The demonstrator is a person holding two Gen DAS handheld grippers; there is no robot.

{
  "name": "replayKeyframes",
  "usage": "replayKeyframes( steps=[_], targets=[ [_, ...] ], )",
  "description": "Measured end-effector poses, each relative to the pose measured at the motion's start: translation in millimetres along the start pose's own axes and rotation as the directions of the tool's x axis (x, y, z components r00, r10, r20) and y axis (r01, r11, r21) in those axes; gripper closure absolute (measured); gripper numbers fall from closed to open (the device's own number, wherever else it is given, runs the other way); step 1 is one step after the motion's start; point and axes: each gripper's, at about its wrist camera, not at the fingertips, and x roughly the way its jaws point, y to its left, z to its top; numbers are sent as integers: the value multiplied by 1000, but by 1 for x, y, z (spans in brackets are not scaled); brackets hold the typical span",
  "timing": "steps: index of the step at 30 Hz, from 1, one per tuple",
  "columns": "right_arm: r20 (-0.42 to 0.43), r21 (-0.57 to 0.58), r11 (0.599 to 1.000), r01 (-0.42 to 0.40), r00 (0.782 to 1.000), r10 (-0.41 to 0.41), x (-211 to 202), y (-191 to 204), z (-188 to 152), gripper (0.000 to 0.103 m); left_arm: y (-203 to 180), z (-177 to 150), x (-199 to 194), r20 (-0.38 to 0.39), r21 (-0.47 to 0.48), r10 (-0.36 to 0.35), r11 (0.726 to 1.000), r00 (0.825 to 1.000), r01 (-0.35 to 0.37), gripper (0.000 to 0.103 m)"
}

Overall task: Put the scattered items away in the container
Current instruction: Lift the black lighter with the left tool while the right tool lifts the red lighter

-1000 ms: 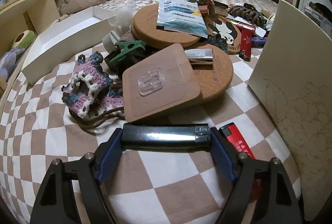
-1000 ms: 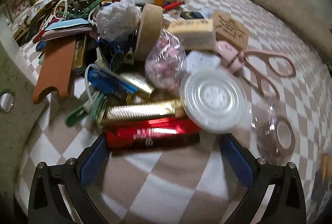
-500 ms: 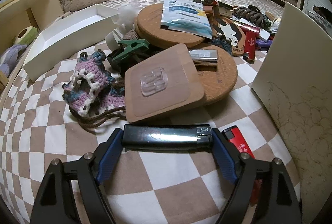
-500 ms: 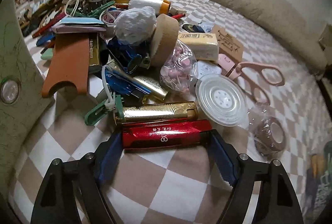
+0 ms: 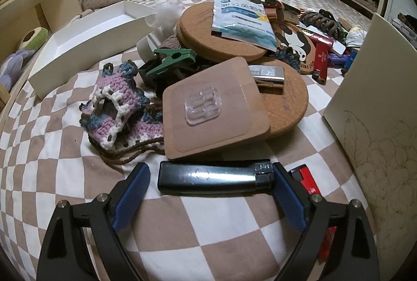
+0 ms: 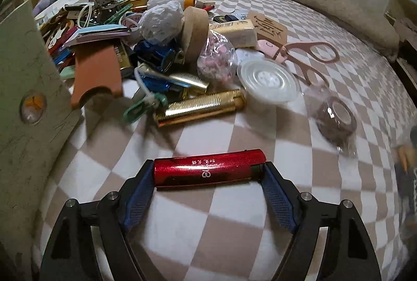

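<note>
Opening left claw (image 5: 209, 183) off black lighter (image 5: 216, 178), clamping right claw (image 6: 208, 173) on red lighter (image 6: 208, 167), leaving pile (image 6: 161, 46) unsorted

Light: dim, warm indoor | Glare: sheen on black lighter (image 5: 212, 176) and red lighter (image 6: 208, 171) | Blur: right-wrist view smeared toward right edge | Edges: strong fisheye bending, dark corners

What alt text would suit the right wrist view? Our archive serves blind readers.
The right gripper holds a glossy red cylindrical lighter endwise between its blue-padded jaws above a brown-and-white checked bedcover. Behind lies a clutter pile with a ribbed gold lighter and pink scissors.
</note>
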Motion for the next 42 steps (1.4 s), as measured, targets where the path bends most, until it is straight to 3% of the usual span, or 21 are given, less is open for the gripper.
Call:
replayKeyframes(
  steps=[9, 13, 20, 27, 36, 42],
  targets=[
    [-1, 32, 999, 31, 1000, -31, -4, 6, -6, 22, -3, 5, 1, -28, -71, 33, 997, 999, -35, 12],
    [2, 47, 998, 38, 999, -38, -5, 6, -7, 22, -5, 9, 0, -46, -112, 21, 993, 999, -26, 21],
    [8, 70, 996, 50, 999, -50, -11, 7, -11, 22, -17, 6, -5, -58, -72, 30, 997, 998, -34, 21],
    [1, 119, 992, 31, 999, -32, -18, 5, -16, 22, -18, 7, -15, -74, -147, 46, 988, 996, -56, 21],
    [1, 165, 984, 61, 998, -61, -31, -6, -13, 22, -20, 13, -55, 5, -248, 97, 964, 995, -93, 21],
    [56, 216, 974, 71, 995, -85, -60, -12, -4, 22, -23, 25, -88, 86, -304, 121, 949, 989, -90, 21]
  ],
)
